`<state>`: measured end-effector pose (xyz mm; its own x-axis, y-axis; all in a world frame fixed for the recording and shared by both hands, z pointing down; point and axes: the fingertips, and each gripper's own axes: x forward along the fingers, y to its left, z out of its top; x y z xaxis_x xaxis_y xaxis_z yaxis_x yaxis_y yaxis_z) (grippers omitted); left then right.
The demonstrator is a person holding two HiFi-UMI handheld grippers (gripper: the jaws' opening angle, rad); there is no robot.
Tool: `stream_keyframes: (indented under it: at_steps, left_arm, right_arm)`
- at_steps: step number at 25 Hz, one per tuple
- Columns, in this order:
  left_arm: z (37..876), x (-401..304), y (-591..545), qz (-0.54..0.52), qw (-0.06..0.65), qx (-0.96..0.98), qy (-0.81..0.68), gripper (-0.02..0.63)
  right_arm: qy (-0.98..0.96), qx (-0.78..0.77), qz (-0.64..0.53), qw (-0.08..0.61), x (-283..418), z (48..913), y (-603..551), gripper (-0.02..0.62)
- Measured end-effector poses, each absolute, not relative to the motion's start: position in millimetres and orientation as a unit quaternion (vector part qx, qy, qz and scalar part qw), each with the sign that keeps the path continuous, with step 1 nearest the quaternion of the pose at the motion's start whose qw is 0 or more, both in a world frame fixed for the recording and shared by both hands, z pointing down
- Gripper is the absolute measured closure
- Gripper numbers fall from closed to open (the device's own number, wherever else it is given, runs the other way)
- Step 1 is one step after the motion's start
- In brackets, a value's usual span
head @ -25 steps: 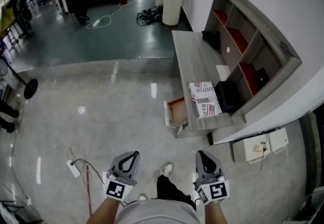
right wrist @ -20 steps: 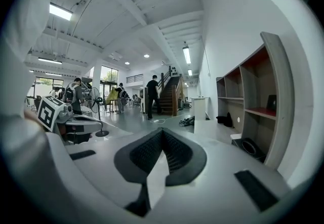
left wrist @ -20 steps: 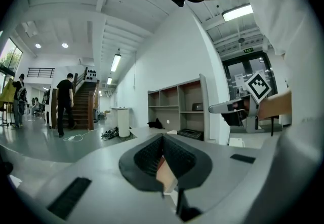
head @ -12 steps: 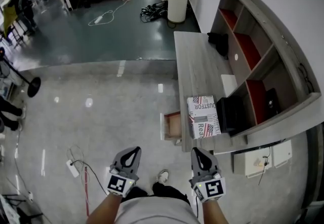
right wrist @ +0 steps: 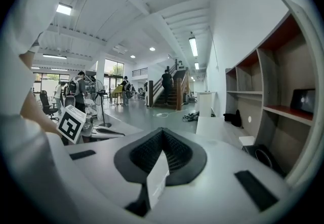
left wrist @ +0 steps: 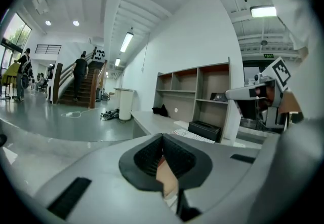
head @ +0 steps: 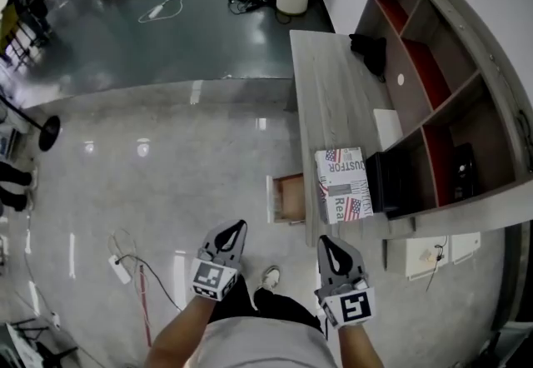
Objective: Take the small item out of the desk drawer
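The desk [head: 321, 83] runs away from the person along the wall, and its drawer [head: 289, 198] already stands pulled out from the desk's near end toward the open floor, so the inside is open to a reach from above. From the head view the drawer shows only a bare reddish-brown bottom; the small item should lie in there, but it is too small or too shaded to make out. Both tools hang short of the desk's near end, well apart from the drawer, which reads as an approach and not yet a reach. The left gripper [head: 234, 231] is nearer the drawer's side of the desk, its jaws pressed together with nothing between them. The right gripper [head: 330, 245] sits in line with the desk's near edge, jaws likewise together and empty. On the desk's near end a printed box [head: 346, 183] lies beside a black case [head: 385, 183] under the shelf unit [head: 441, 67]; neither blocks the drawer. My judgement: a gripper must spread before it dips in
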<state>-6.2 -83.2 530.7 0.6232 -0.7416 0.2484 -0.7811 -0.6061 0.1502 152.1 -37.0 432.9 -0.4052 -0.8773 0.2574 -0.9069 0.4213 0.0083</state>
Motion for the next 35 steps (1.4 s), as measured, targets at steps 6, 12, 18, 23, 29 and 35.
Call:
stream_keyframes:
  at_steps: [6,12,18,23,29,35]
  left_arm:
    - [606,-6,-122,0.077,0.208,0.879,-0.422,0.589]
    - [701,-1,-146,0.093,0.302,0.852,-0.417,0.588]
    - [780,18,-159,0.092,0.405,0.821,-0.391,0.586]
    - [824,41,-167,0.105,0.460,0.802,-0.367,0.528]
    - [866,61,-182,0.131,0.509,0.771,-0.359,0.503]
    - [893,67,-190,0.158,0.542,0.739,-0.369,0.478]
  right_arm:
    - [-0.815,0.549,0.109,0.150,146,480,-56,0.574]
    - [-0.800,0.556,0.147,0.172,125,540,-74,0.574]
    - [-0.785,0.564,0.184,0.180,108,592,-87,0.574]
    - [-0.772,0.572,0.203,0.186,109,620,-89,0.574]
    - [-0.763,0.581,0.215,0.186,112,640,-89,0.574]
    - [-0.749,0.593,0.229,0.187,126,650,-84,0.574]
